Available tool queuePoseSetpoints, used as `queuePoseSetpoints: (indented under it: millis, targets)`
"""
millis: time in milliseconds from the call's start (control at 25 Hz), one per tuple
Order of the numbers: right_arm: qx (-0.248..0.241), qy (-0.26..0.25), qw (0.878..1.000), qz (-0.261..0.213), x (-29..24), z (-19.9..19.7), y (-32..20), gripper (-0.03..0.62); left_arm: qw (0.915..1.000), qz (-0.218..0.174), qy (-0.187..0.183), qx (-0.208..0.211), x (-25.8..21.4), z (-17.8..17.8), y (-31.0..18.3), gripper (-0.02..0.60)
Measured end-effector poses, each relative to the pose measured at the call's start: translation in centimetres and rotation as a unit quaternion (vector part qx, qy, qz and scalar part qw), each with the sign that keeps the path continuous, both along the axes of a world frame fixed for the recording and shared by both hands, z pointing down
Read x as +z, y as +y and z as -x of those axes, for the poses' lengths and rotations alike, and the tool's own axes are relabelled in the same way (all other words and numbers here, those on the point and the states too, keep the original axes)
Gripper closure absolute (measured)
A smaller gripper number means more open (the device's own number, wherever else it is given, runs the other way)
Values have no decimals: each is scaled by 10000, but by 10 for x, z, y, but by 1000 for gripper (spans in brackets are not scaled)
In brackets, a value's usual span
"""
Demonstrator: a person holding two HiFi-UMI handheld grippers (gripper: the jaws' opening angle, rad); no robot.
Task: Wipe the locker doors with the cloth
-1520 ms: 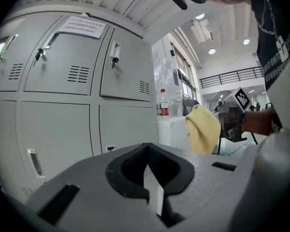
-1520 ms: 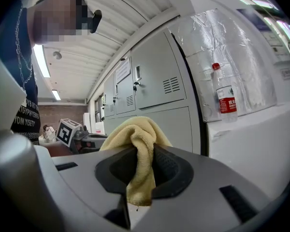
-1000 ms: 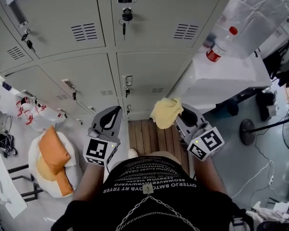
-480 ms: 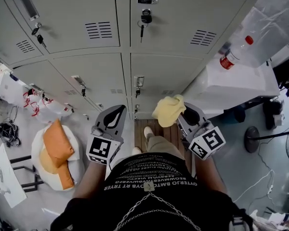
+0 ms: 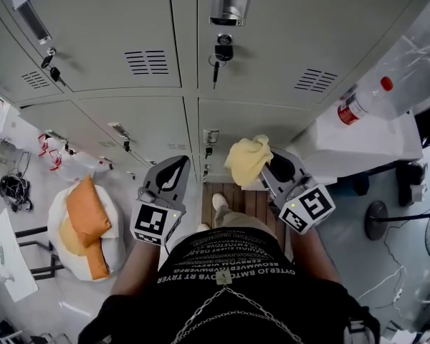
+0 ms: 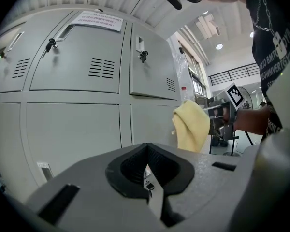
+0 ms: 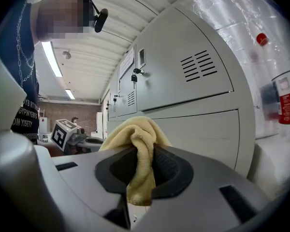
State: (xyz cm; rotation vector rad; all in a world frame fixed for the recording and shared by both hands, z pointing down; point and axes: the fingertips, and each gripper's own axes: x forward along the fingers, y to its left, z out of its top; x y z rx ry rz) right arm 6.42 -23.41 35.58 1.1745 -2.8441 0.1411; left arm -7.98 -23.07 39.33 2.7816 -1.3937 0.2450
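Observation:
The grey metal locker doors (image 5: 265,70) fill the top of the head view, each with vent slots and a lock. My right gripper (image 5: 266,169) is shut on a yellow cloth (image 5: 247,160), which bunches out of its jaws just short of the lower doors. In the right gripper view the cloth (image 7: 135,144) hangs between the black pads (image 7: 171,170), with the locker doors (image 7: 193,76) close ahead. My left gripper (image 5: 172,172) is shut on nothing, level with the right one. In the left gripper view the cloth (image 6: 190,127) shows to the right before the lockers (image 6: 72,71).
Keys (image 5: 218,54) hang from several locks. A red-capped bottle (image 5: 362,100) stands on a white cabinet (image 5: 358,149) to the right of the lockers. An orange cushion (image 5: 82,224) lies on a white bag at the left. A wooden board (image 5: 251,203) lies underfoot.
The person has stepped closer to the lockers, one foot now forward on the board. Both grippers have come nearer the doors. The cloth stays in the right gripper.

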Motion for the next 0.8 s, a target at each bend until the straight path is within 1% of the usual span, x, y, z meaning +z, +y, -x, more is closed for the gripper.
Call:
queuePoseSetpoints:
  millis: [120, 240, 480, 800]
  targets:
    - [-88, 0, 9999, -85, -4, 4, -13, 530, 10000, 15, -9, -70, 1, -2, -8, 577]
    - [-294, 166, 9991, -259, -7, 13, -20, 530, 9998, 76, -4, -189, 5, -2, -12, 578]
    - [-554, 155, 9978, -326, -12, 28, -39, 530, 9995, 115, -57, -272, 6, 0, -21, 578]
    - [-753, 269, 9955, -515, -21, 57, -56, 530, 9982, 256, -97, -542, 15, 18, -20, 577]
